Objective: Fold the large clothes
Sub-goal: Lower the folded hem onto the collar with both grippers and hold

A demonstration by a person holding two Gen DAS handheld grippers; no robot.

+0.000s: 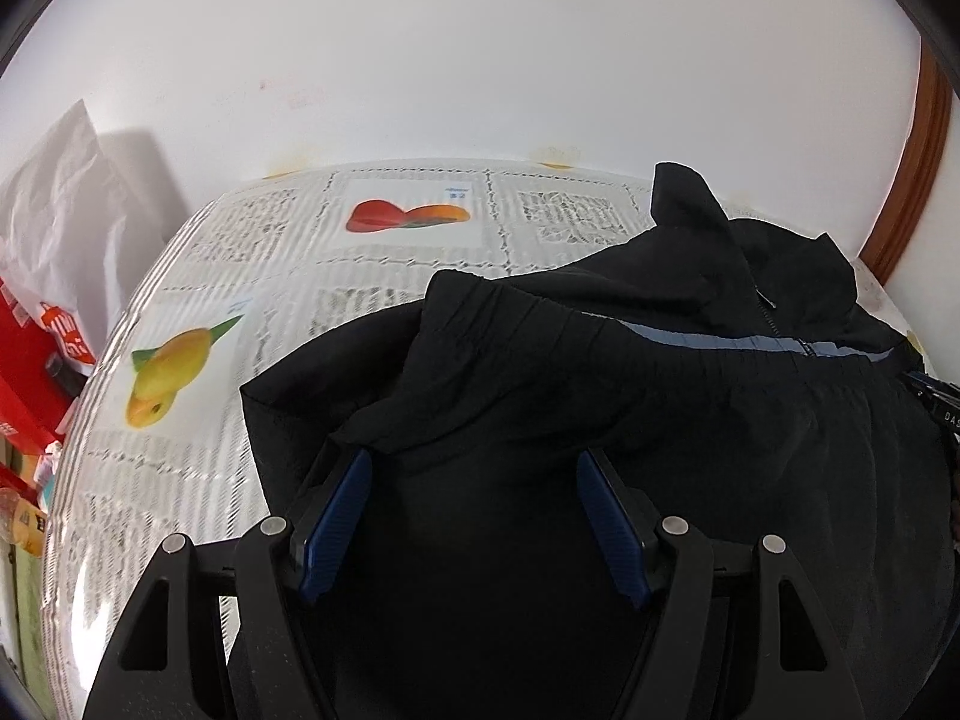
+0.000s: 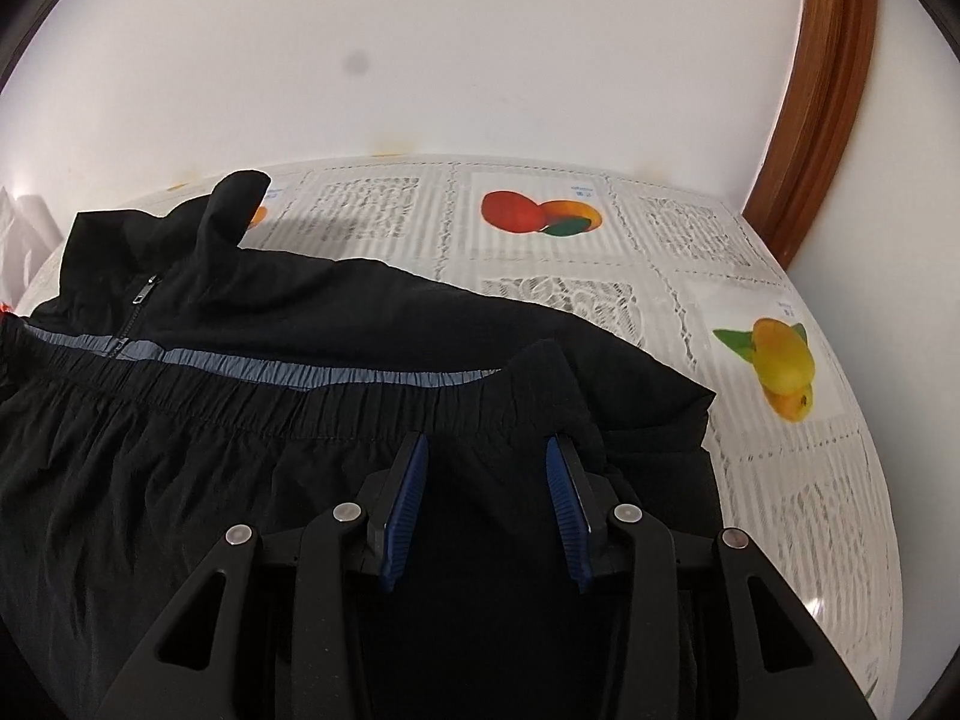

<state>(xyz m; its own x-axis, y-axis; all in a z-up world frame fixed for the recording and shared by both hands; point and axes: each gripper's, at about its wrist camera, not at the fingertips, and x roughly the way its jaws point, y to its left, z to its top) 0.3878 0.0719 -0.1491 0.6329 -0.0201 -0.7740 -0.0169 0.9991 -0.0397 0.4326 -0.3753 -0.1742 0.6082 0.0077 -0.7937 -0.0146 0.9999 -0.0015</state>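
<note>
Black jacket (image 1: 630,372) on worktop (image 1: 198,480); both grippers' fingers apart over fabric. Left view only: red box (image 1: 24,372) at 9 o'clock.

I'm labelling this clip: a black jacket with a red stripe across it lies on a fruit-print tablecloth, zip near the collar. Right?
Not quite: the stripe across the black jacket is grey-blue, not red, as the right wrist view shows. The fruit-print tablecloth and the zip near the collar are right.

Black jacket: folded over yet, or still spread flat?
Folded over. On the black jacket, the elastic hem lies just below the zipper pull and collar, half covering the grey stripe.
</note>
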